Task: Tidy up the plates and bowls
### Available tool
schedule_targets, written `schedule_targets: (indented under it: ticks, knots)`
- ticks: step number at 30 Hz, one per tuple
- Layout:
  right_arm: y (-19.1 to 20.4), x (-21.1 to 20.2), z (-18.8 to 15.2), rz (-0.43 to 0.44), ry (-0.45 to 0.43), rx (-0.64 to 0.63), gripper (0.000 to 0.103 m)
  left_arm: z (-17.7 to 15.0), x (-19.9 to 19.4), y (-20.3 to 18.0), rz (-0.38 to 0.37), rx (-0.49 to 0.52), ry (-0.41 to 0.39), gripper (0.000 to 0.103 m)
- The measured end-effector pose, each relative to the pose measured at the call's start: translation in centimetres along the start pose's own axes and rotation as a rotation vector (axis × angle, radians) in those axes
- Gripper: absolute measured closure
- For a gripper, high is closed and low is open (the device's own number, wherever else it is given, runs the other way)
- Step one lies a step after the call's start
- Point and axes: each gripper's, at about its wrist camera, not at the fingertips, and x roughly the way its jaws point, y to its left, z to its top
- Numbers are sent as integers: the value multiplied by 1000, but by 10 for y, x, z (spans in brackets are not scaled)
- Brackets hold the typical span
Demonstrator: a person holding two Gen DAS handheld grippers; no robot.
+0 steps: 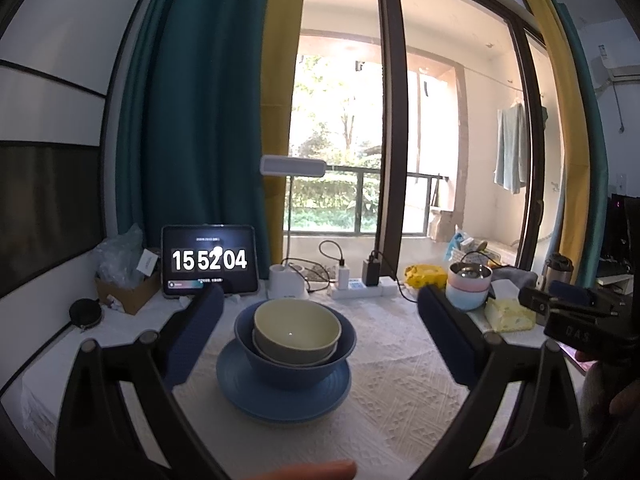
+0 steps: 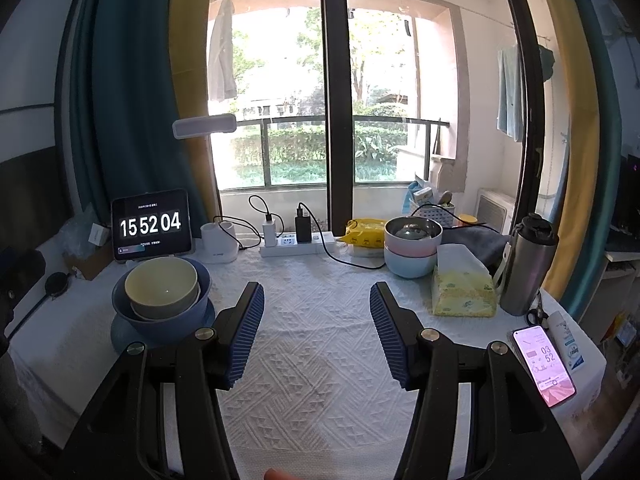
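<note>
Both grippers, left gripper (image 1: 320, 320) and right gripper (image 2: 316, 320), stand wide apart, holding nothing. Between the left fingers sits a yellow bowl (image 1: 297, 330) inside a blue bowl (image 1: 294, 360) on a blue plate (image 1: 282, 394), on the white tablecloth (image 2: 316, 344).

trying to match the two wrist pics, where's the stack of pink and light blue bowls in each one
Left wrist view: the pink and light blue bowl stack sits right of centre, just beyond the left gripper's right finger.
Right wrist view: the same stack stands at upper right, beyond the tissue pack.
Shared landmark: the tablet clock, at the far left of the table in both.
</note>
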Motion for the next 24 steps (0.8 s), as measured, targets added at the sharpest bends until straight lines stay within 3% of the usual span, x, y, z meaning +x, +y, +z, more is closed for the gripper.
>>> schedule_targets:
  ticks: [24]
  knots:
    - [5,2,2,10,1,-11,45,1,2,0,-14,2,5,4]
